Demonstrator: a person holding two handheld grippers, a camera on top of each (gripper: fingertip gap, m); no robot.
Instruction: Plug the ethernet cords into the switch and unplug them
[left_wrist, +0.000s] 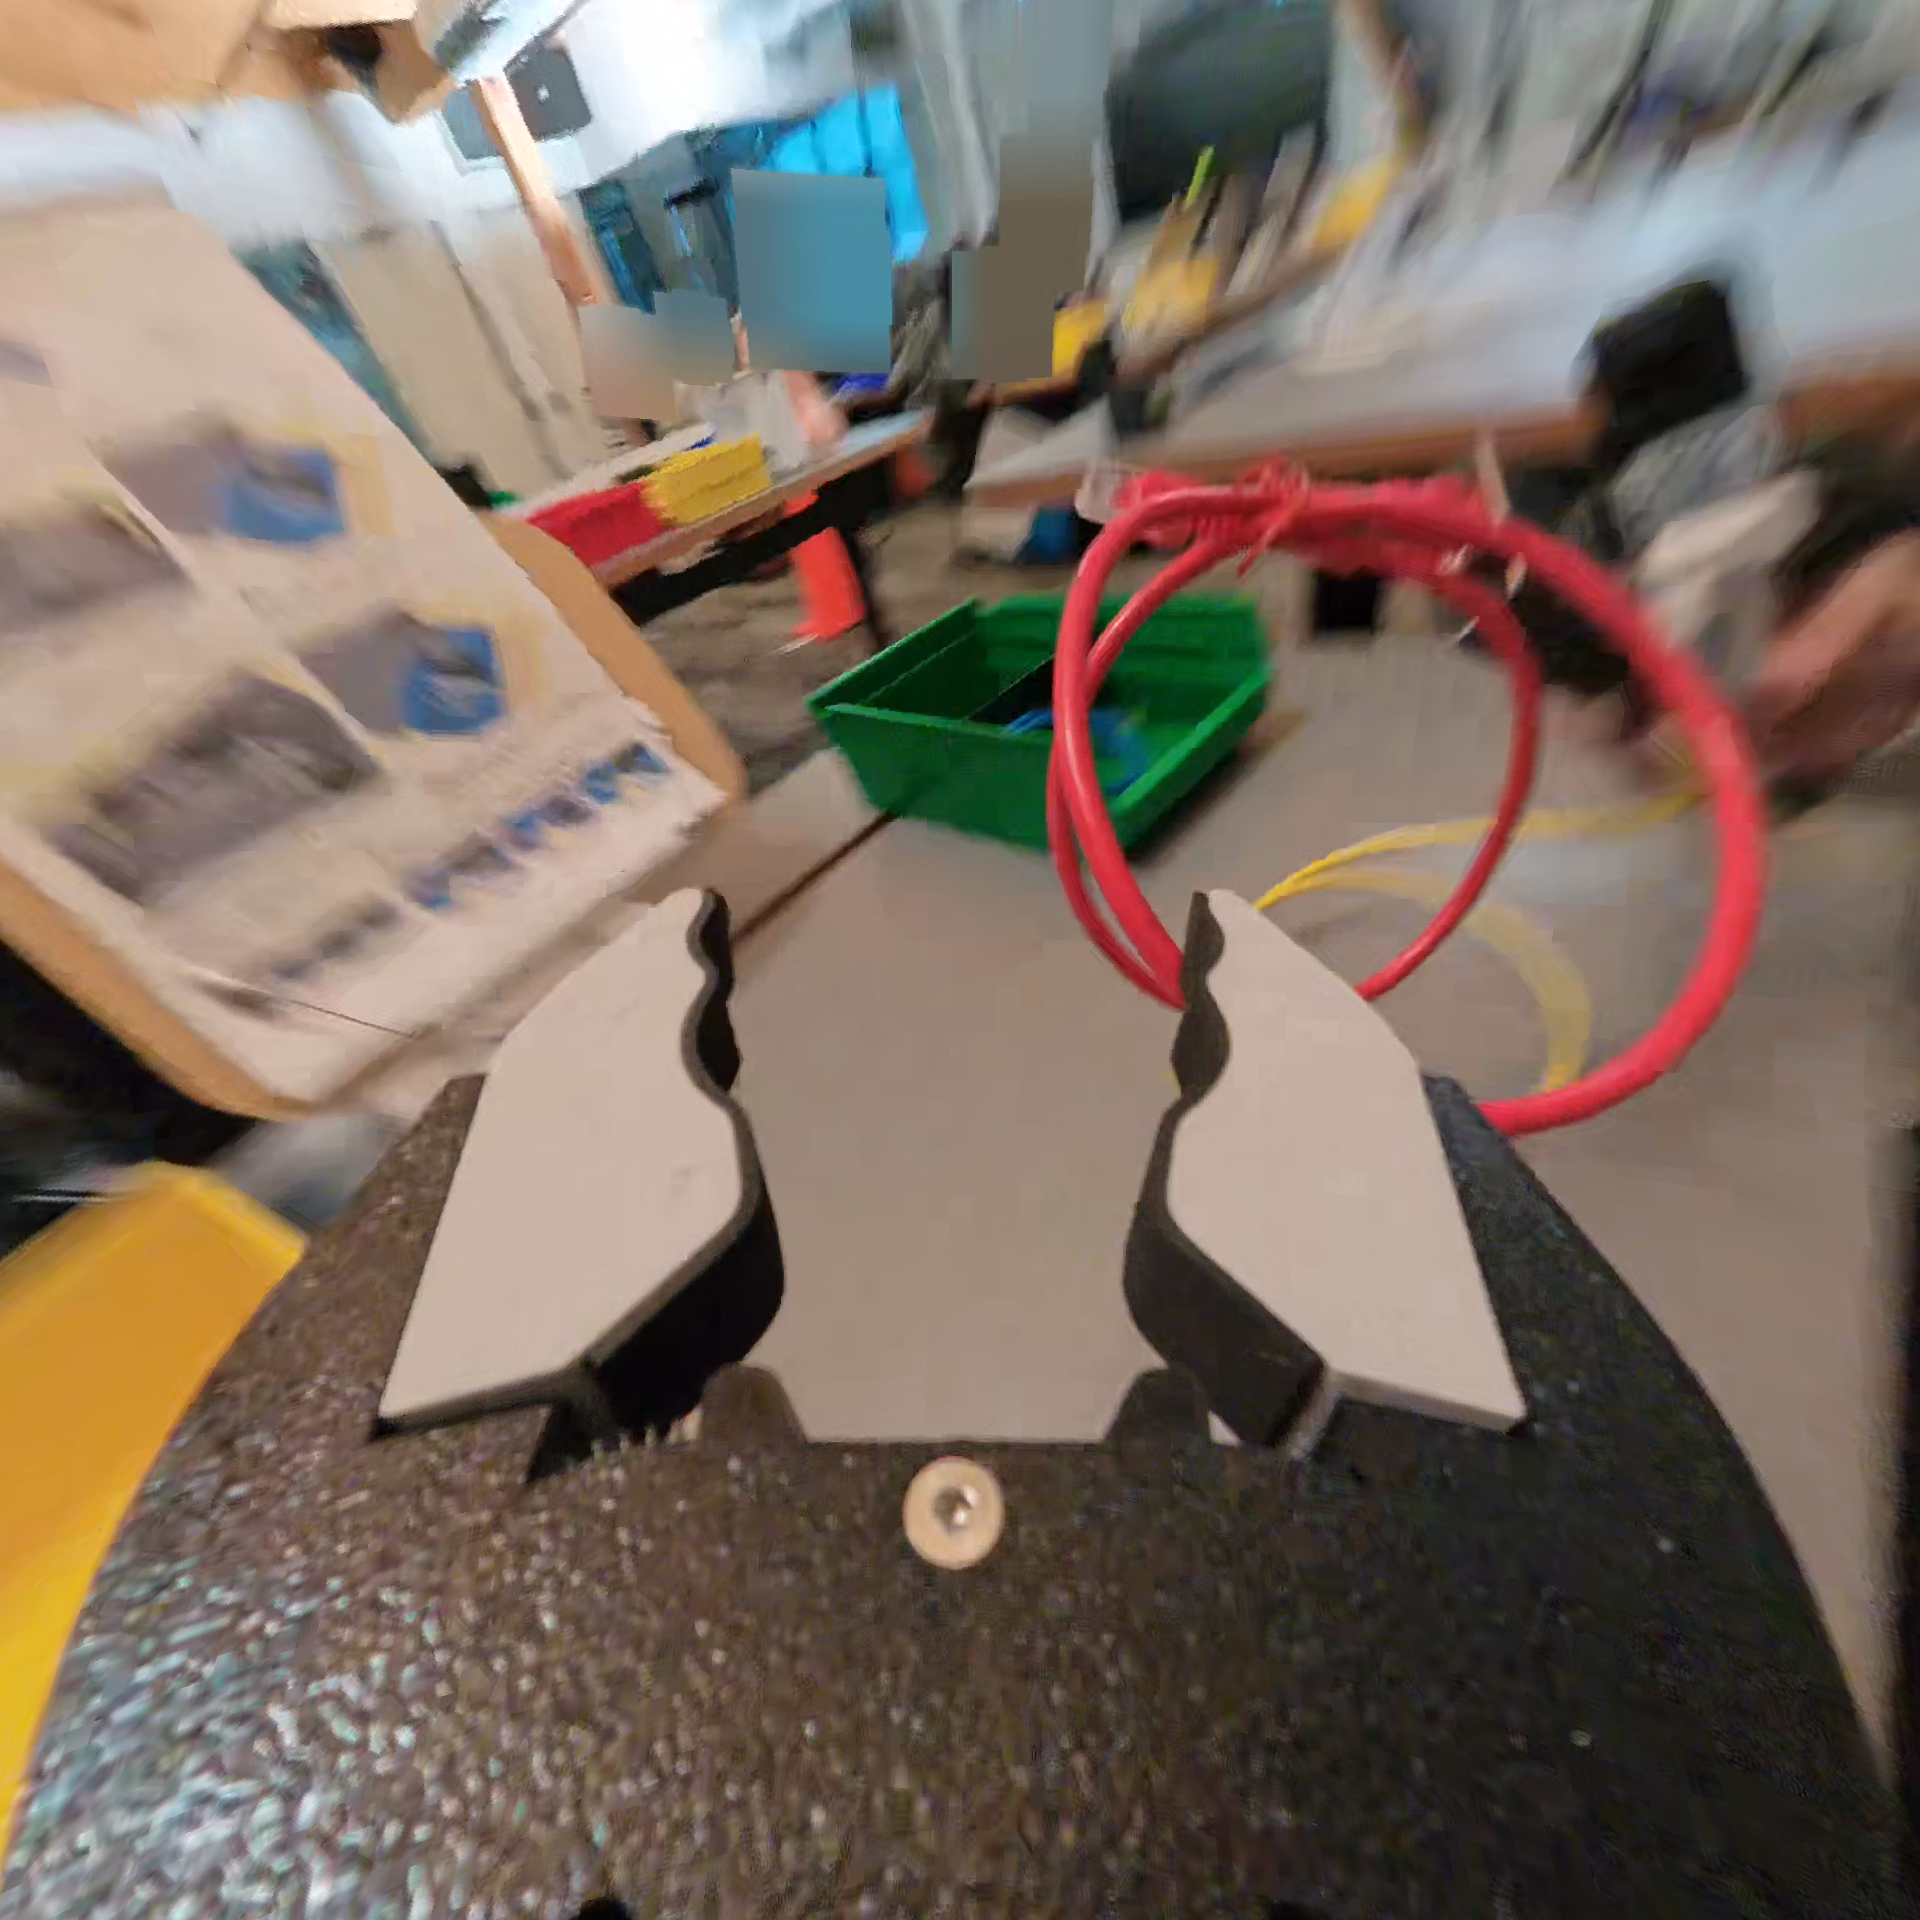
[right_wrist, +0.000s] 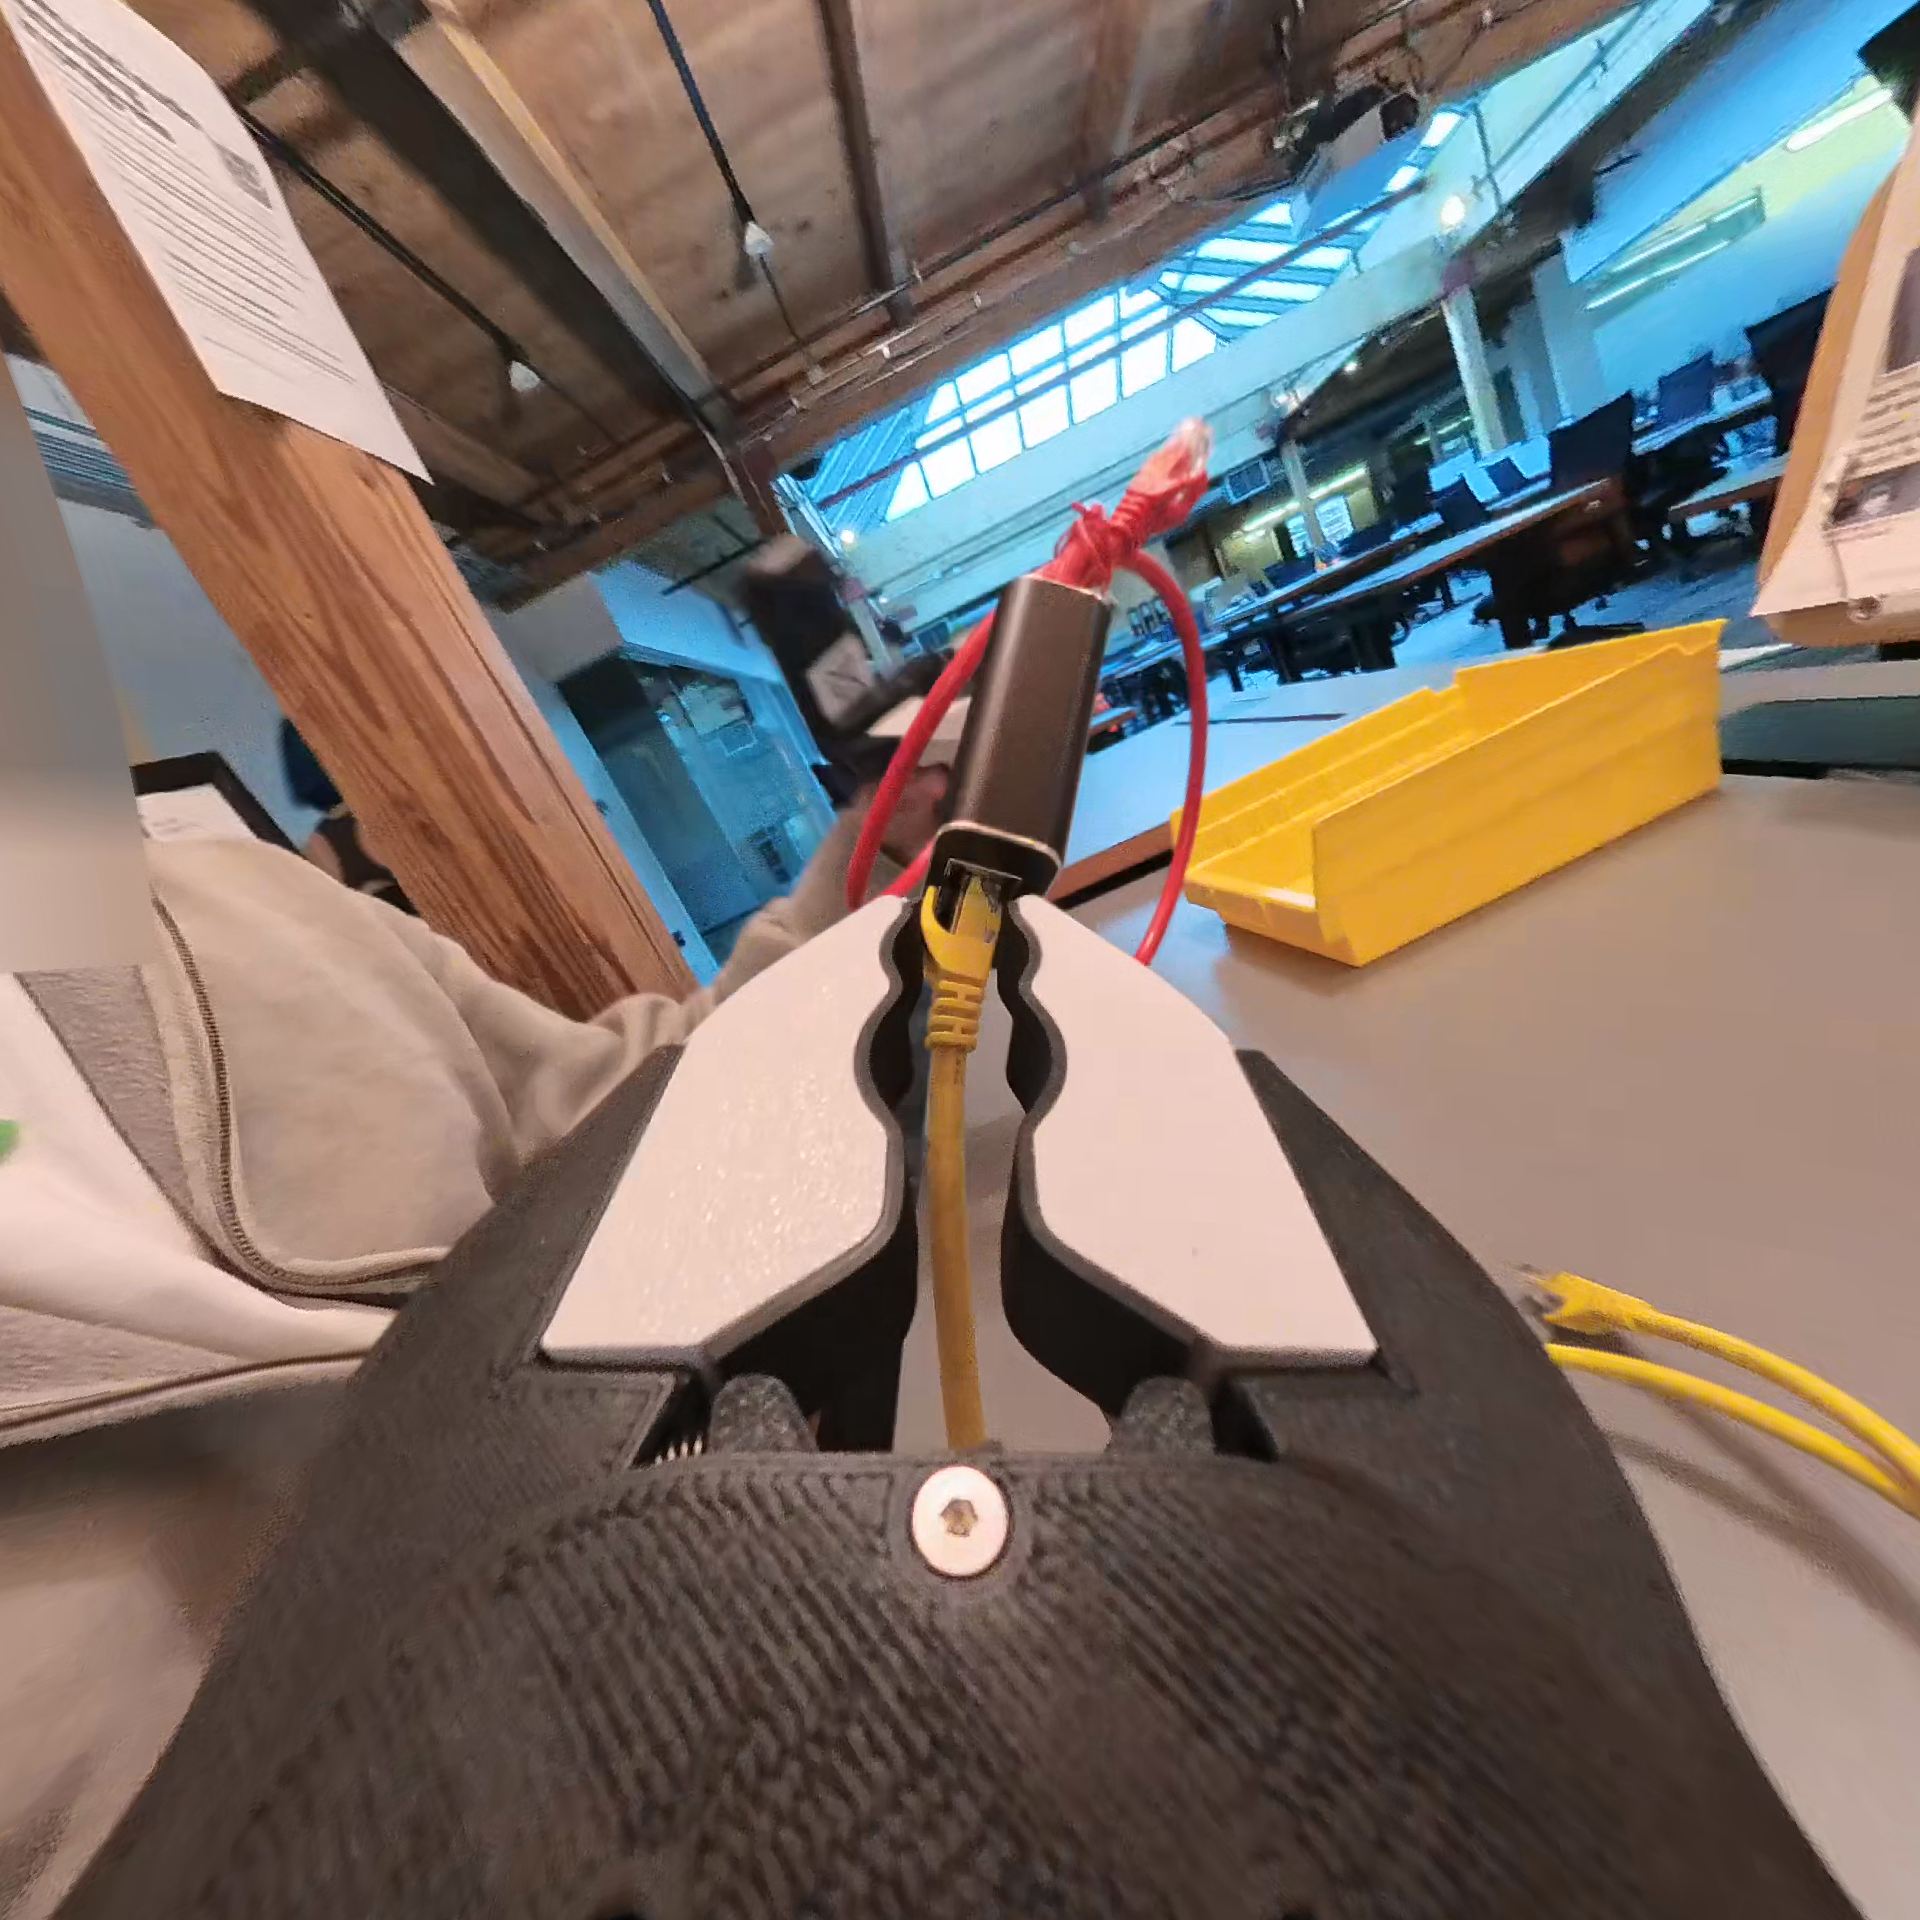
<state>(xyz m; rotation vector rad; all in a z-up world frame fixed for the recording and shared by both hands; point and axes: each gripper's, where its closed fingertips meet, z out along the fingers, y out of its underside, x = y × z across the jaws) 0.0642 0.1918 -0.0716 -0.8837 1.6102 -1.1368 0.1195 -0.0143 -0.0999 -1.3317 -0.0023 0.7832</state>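
Between its grey fingers, the right gripper (right_wrist: 961, 935) is clamped on a yellow cord (right_wrist: 956, 1195), whose plug sits in a dark metal adapter (right_wrist: 1023, 727) lifted at 12 o'clock. A red cord (right_wrist: 1195, 727) loops behind it. The left gripper (left_wrist: 956, 956) is spread apart and empty over the table (left_wrist: 935, 1143); a green bin (left_wrist: 935, 748) lies at 12 o'clock.

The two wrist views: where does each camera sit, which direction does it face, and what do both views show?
Left wrist view: sits behind the open left gripper, facing across the grey table toward a green bin; its fingers hold nothing.
Right wrist view: sits behind the right gripper, tilted up toward the ceiling; its fingers pinch the yellow cord, plugged into the dark adapter; a sleeve shows on the left.
Both views share the red cord and the yellow cord.
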